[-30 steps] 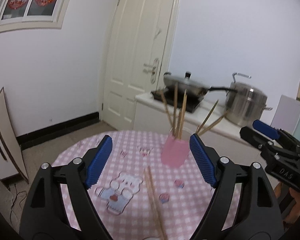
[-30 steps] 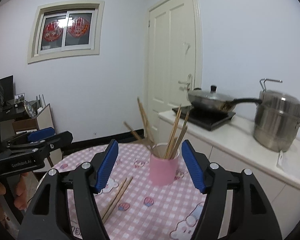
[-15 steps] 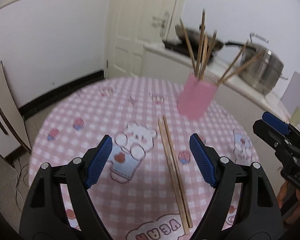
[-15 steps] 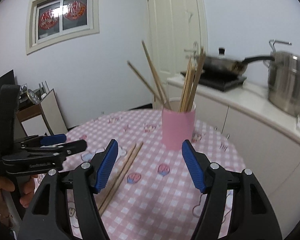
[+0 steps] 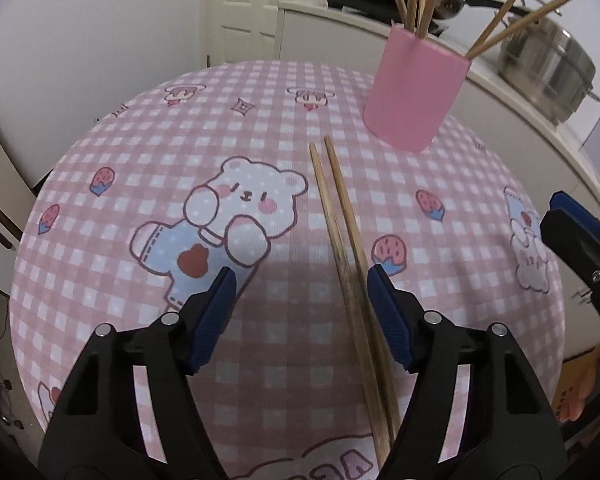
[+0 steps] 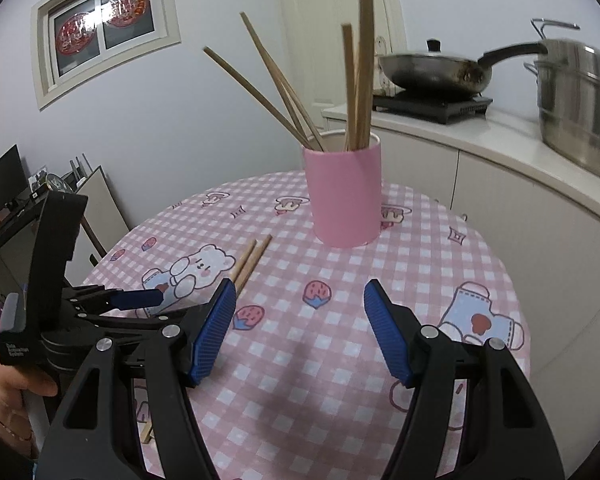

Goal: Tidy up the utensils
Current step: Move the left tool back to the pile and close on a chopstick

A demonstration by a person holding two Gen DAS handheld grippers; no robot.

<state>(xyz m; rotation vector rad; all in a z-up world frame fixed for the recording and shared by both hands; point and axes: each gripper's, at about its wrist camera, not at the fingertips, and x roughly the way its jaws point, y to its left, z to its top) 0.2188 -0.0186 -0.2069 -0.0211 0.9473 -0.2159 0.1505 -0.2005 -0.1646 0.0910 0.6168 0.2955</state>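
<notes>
A round table (image 5: pixel 100 240) under a pink checked cloth with cartoon bears and strawberries fills both views; on it lies a pair of wooden chopsticks (image 5: pixel 342 236), side by side and touching along part of their length, their far tips pointing toward a pink cup (image 5: pixel 416 92) that stands upright near the table's far edge; the cup holds more chopsticks (image 6: pixel 356 80), some upright, some leaning out to the side.

The left gripper (image 5: pixel 300 300) points steeply down at the cloth, its jaws closing; the loose pair runs between its blue pads, close against the right-hand pad (image 5: pixel 388 320), but the pads do not press on it, and whether the nearer one touches the wood I cannot tell; the left-hand pad stands well apart from the sticks.

The right gripper (image 6: pixel 300 324) hangs above the table with its jaws apart and nothing between them but cloth; through the gap the cup shows beyond, and the loose pair (image 6: pixel 250 260) passes behind its left-hand pad.

In the right wrist view the left gripper (image 6: pixel 140 299) shows from the side at the left edge, held by a hand (image 6: pixel 8 396); in the left wrist view the right gripper (image 5: pixel 572 236) shows at the right edge.

Behind the table a white counter (image 6: pixel 480 136) carries a lidded pan (image 6: pixel 436 68) on a hob and a steel pot (image 6: pixel 580 100); a door and a window are in the wall.
</notes>
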